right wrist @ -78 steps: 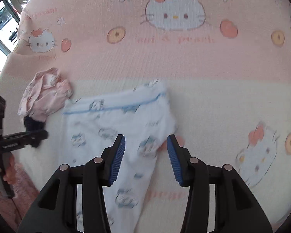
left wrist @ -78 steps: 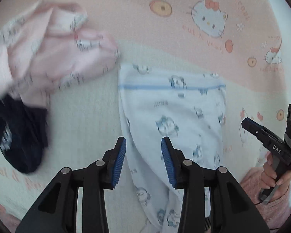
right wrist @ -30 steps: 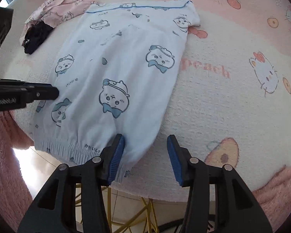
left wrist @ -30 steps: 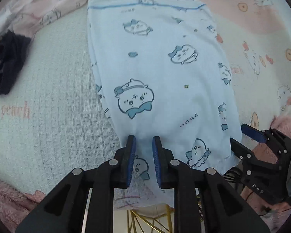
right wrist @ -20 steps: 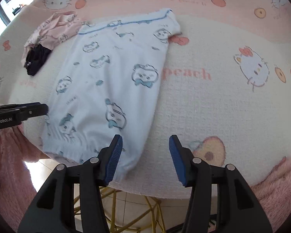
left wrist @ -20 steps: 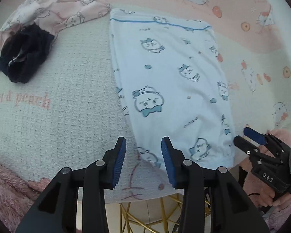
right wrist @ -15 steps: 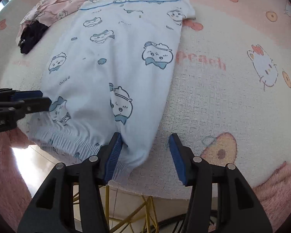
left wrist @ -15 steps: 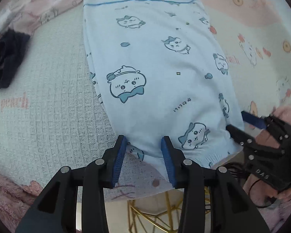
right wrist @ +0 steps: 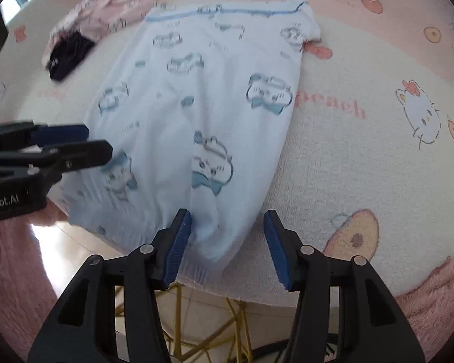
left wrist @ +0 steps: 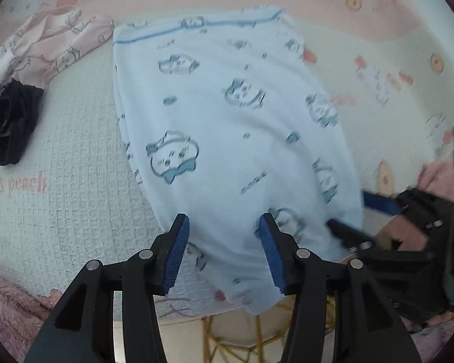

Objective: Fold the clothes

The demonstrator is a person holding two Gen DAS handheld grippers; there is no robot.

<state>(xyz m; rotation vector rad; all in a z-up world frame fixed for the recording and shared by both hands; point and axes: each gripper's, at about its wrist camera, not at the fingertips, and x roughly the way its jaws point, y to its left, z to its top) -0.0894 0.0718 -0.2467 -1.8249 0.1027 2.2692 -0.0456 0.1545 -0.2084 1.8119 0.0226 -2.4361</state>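
Light blue pyjama trousers (left wrist: pixel 227 127) (right wrist: pixel 202 96) with cartoon prints lie lengthwise on the blanket, waistband far, cuffs at the near edge. My left gripper (left wrist: pixel 224 251) is open, its blue pads straddling the left cuff. In the right wrist view my right gripper (right wrist: pixel 227 245) is open too, astride the right cuff, which hangs slightly past the edge. Neither grips the cloth. Each gripper shows in the other's view, the right one (left wrist: pixel 363 220) beside the trousers' right edge, the left one (right wrist: pixel 84 142) over their left side.
A pink crumpled garment (left wrist: pixel 48 51) (right wrist: pixel 109 9) and a dark one (left wrist: pixel 12 121) (right wrist: pixel 66 54) lie at the far left. The pink-and-cream cartoon blanket (left wrist: pixel 60 181) (right wrist: pixel 363 151) covers the table. Gold table legs (right wrist: pixel 202 317) and floor show below the near edge.
Both grippers have drawn back to the cuffs at the near edge. The left gripper, nearly shut a second ago, stands wide open now. The trousers lie flatter and straighter.
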